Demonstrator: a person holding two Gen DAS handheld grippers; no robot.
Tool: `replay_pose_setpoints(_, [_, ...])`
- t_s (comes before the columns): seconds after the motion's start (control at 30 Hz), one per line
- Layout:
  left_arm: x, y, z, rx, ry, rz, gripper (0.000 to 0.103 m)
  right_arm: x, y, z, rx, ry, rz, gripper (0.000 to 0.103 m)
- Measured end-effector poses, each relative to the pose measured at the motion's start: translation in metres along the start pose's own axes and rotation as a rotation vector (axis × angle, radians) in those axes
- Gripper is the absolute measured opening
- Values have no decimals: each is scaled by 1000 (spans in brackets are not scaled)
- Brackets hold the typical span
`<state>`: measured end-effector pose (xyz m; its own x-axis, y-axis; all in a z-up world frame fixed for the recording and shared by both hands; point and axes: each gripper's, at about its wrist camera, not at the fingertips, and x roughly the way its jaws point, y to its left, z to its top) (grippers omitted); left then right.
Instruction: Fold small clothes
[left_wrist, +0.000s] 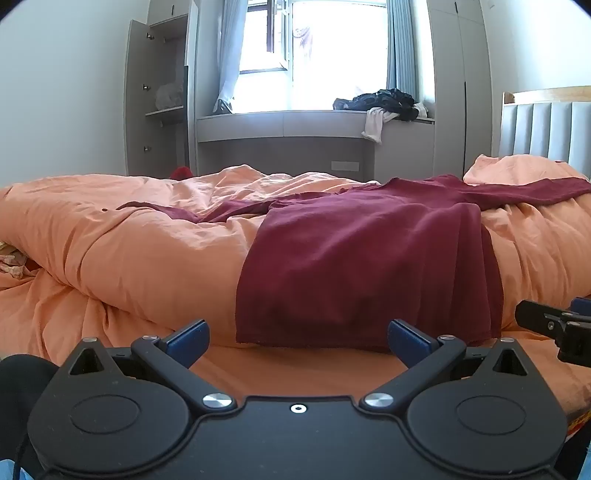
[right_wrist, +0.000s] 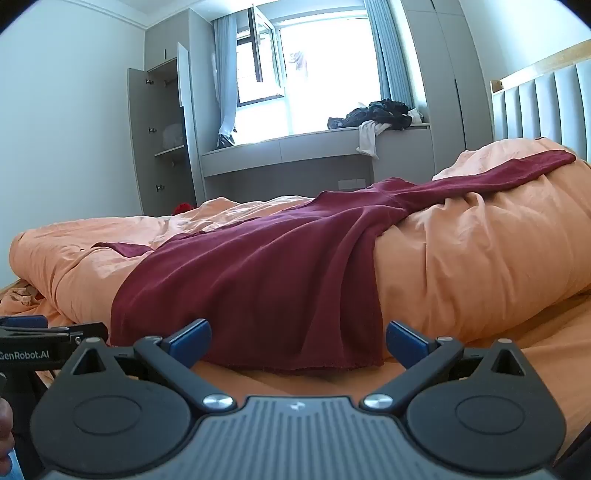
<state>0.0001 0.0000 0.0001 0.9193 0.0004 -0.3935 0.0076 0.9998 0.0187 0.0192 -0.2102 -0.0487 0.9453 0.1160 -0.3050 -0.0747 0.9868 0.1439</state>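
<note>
A dark red long-sleeved top (left_wrist: 362, 258) lies spread over the rumpled orange duvet (left_wrist: 147, 251), its hem hanging toward me and its sleeves stretched out left and right. My left gripper (left_wrist: 297, 341) is open and empty, just in front of the hem. In the right wrist view the same top (right_wrist: 258, 280) drapes down the duvet (right_wrist: 480, 266). My right gripper (right_wrist: 298, 341) is open and empty, close to the hem's right part. Each gripper shows at the other view's edge: the right gripper (left_wrist: 554, 328), the left gripper (right_wrist: 44, 343).
The bed's padded headboard (left_wrist: 546, 133) stands at the right. A window bench (left_wrist: 295, 125) behind the bed carries a pile of dark and white clothes (left_wrist: 384, 103). An open wardrobe (left_wrist: 159, 96) stands at the back left. A patterned cloth (left_wrist: 11, 264) lies at the far left.
</note>
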Motion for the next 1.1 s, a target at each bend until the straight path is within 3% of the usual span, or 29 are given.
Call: replay_pose_setpoints(1.1, [0,2,1,12,0,5,103,0,-2,-1,14,25,-23,103])
